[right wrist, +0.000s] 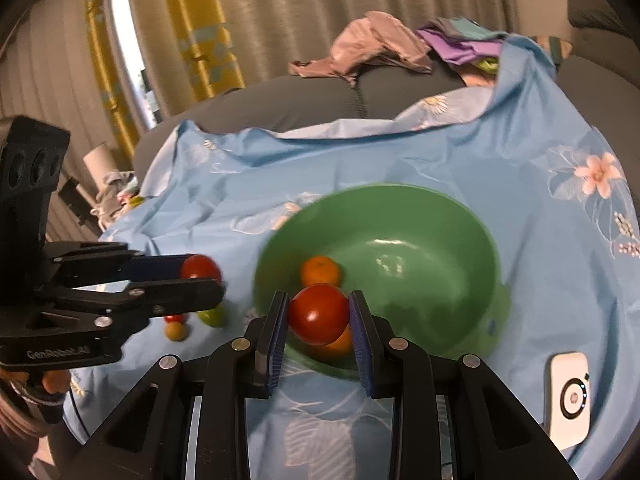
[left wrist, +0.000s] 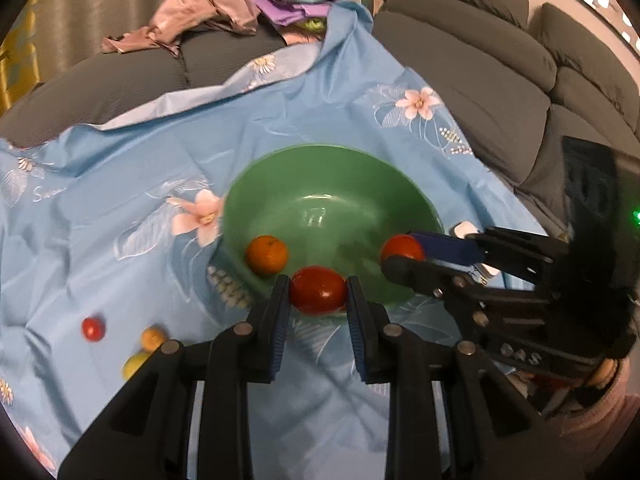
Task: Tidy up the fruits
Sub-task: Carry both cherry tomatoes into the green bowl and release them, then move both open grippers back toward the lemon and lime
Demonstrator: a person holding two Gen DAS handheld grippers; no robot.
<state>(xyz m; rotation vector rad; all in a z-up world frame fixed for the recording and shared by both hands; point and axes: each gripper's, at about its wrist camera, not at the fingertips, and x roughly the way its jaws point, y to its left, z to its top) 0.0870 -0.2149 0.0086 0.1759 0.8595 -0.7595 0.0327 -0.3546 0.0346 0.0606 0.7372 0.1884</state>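
Note:
A green bowl [left wrist: 332,184] [right wrist: 440,216] sits on a blue floral cloth. An orange [left wrist: 267,255] [right wrist: 320,270] lies inside it; a second orange [right wrist: 340,344] shows under the right gripper's tomato. My left gripper [left wrist: 318,292] is shut on a red tomato [left wrist: 318,290] at the bowl's near rim. It shows at the left of the right wrist view [right wrist: 202,276]. My right gripper [right wrist: 318,312] is shut on another red tomato [right wrist: 318,312] over the bowl's near edge. It shows in the left wrist view [left wrist: 402,254] over the bowl's right rim.
On the cloth [left wrist: 120,184] left of the bowl lie a small red fruit [left wrist: 93,328], a small orange fruit [left wrist: 153,338] and a yellow-green one [left wrist: 135,364]. A white device [right wrist: 570,396] lies right of the bowl. Crumpled clothes [left wrist: 208,8] lie on the grey sofa [left wrist: 500,80] behind.

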